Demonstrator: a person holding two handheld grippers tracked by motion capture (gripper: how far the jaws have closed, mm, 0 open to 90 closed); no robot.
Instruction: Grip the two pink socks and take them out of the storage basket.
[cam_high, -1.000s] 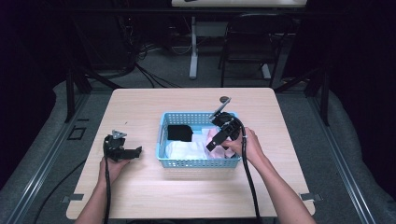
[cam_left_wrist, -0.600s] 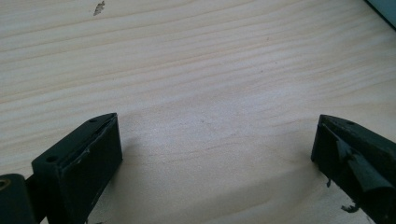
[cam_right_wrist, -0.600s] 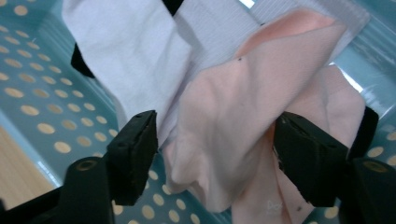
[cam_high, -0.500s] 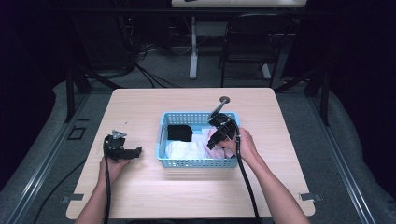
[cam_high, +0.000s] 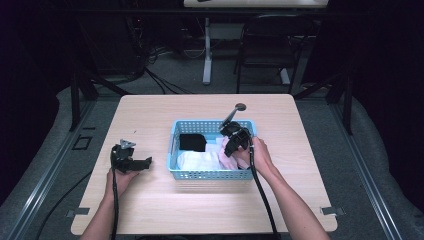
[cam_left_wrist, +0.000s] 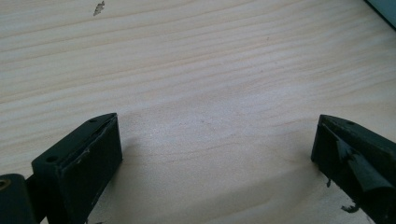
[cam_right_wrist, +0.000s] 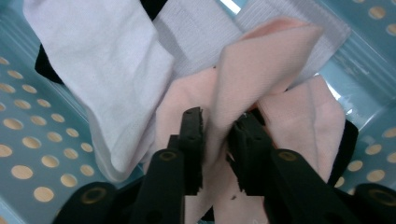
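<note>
Basket walls (cam_high: 210, 174) hem the right gripper (cam_right_wrist: 218, 122) — white cloth (cam_right_wrist: 100, 60) crowds alongside; table (cam_high: 150, 210) elsewhere open.

No text, label, brand, number or sign can be read on anything seen in these views.

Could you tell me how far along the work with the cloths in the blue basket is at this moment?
Little looks done: no cloth lies on the table outside the blue basket. In hand: the right gripper is shut on a fold of the pink cloth inside the basket. Left: lifting it out, and probably the white cloth and black cloth too. The left gripper rests open over bare wood.
</note>
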